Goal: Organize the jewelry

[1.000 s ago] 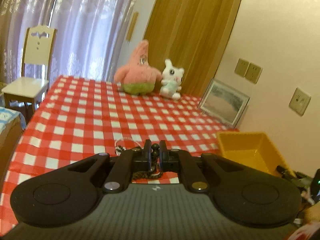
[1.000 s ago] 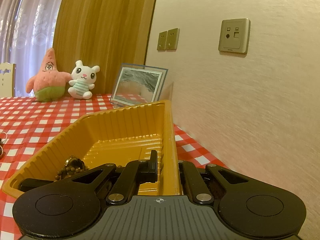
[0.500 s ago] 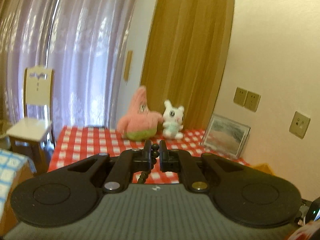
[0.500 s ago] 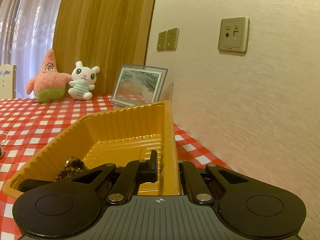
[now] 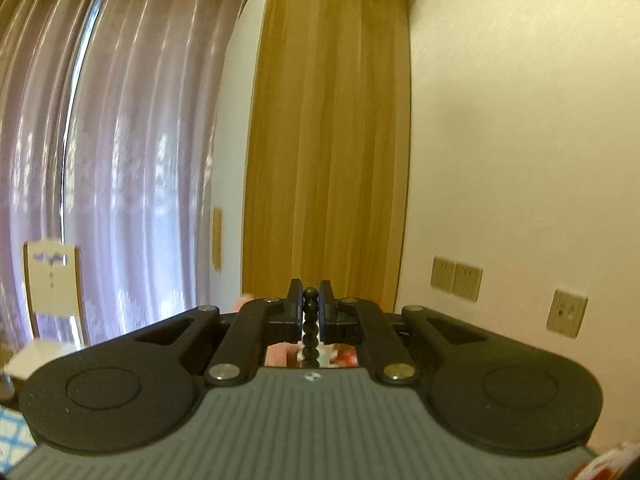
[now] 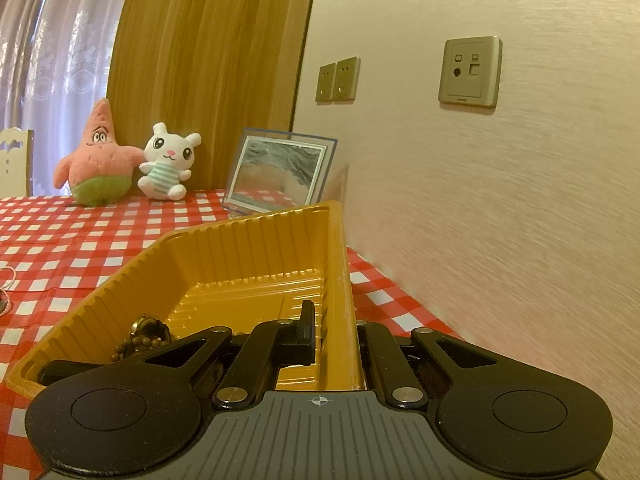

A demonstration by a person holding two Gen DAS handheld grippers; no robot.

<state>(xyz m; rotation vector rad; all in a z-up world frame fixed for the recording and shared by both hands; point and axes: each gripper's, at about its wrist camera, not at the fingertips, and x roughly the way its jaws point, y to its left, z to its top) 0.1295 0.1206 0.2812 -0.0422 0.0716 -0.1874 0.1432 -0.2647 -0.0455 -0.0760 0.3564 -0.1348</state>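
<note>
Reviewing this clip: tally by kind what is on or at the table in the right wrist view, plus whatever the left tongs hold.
Plush toys: 2 (pink star, white bunny)
Picture frame: 1
Yellow tray: 1, right tongs clamped on its wall
Beaded jewelry in tray: 1 cluster
Bead strand held by left tongs: 1
Total: 6

Tray wall (image 6: 340,280) hides the right gripper's (image 6: 332,332) outer finger.
</note>
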